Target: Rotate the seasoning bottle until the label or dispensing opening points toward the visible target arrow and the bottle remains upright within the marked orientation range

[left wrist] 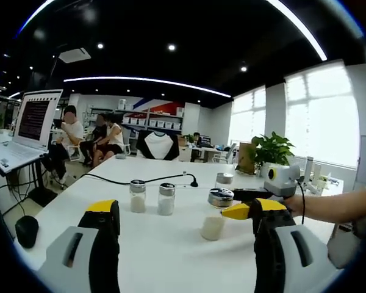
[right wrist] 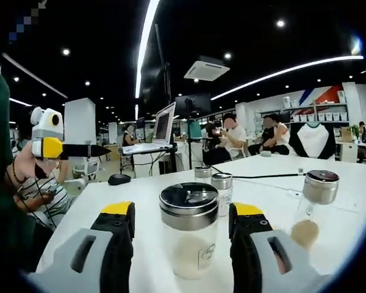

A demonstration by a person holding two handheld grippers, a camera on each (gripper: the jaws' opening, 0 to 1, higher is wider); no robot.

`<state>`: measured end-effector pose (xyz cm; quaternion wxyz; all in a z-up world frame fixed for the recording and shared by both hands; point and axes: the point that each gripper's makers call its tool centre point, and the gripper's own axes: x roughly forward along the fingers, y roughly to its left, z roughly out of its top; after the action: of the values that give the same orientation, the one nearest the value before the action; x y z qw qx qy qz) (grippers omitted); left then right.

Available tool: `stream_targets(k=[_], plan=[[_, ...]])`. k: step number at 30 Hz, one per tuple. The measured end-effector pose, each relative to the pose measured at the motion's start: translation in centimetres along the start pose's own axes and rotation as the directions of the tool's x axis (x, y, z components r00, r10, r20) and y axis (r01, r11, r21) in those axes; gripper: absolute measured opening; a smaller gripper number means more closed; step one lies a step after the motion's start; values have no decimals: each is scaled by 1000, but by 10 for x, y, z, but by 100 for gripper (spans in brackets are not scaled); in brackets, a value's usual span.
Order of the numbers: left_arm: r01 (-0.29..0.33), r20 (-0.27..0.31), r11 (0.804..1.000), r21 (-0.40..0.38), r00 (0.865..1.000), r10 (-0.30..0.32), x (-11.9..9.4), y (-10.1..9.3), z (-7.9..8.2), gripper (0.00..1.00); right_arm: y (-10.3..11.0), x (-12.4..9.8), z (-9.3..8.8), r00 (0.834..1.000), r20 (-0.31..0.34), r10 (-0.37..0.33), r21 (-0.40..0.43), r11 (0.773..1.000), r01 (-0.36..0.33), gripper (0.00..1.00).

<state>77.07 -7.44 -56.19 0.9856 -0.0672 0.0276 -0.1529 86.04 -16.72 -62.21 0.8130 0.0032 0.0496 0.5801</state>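
Note:
A clear seasoning bottle (right wrist: 189,235) with a steel lid and pale powder stands upright on the white table (right wrist: 97,201). My right gripper (right wrist: 183,213) is open, one jaw on each side of the bottle with a small gap to the glass. A small label (right wrist: 206,256) sits low on the bottle's right front. In the left gripper view the same bottle (left wrist: 213,224) stands right of centre, and the right gripper (left wrist: 241,195) reaches in level with its lid. My left gripper (left wrist: 178,210) is open above the table (left wrist: 171,244) with nothing between its jaws. It also hangs at the left of the right gripper view, left gripper (right wrist: 91,150).
Two more bottles (left wrist: 137,195) (left wrist: 166,198) stand side by side mid-table, and another (left wrist: 224,180) farther back. A fourth bottle (right wrist: 311,207) is close on the right. A black cable (left wrist: 140,180), a mouse (left wrist: 25,231), a laptop (left wrist: 30,122), a plant (left wrist: 271,149); people sit behind.

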Motion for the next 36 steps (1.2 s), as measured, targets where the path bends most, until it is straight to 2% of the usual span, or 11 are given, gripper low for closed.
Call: stream_targets(k=[3, 7, 8, 11, 17, 28, 36], plan=[[0, -5, 1000, -2, 1000, 0, 1, 0, -1, 95, -3, 1, -2, 1000, 9, 11, 33, 999, -12, 59], [-3, -5, 1000, -2, 1000, 3, 1, 1, 0, 95, -4, 4, -8, 1000, -14, 14, 20, 1000, -14, 56], [-3, -5, 1000, -1, 1000, 3, 1, 1, 0, 95, -6, 3, -7, 1000, 1, 0, 3, 1000, 0, 52], [-6, -5, 1000, -1, 1000, 6, 1, 2, 1, 95, -6, 4, -1, 999, 40, 8, 64, 998, -11, 49], [0, -7, 1000, 4, 1000, 0, 1, 1, 2, 95, -9, 5, -3, 1000, 29, 10, 44, 999, -11, 40], [28, -30, 1000, 4, 999, -28, 2, -7, -5, 94, -8, 5, -4, 999, 38, 1, 38, 999, -2, 39], [28, -12, 1000, 9, 1000, -28, 3, -7, 1, 93, -8, 5, -4, 999, 34, -12, 27, 1000, 12, 39]])
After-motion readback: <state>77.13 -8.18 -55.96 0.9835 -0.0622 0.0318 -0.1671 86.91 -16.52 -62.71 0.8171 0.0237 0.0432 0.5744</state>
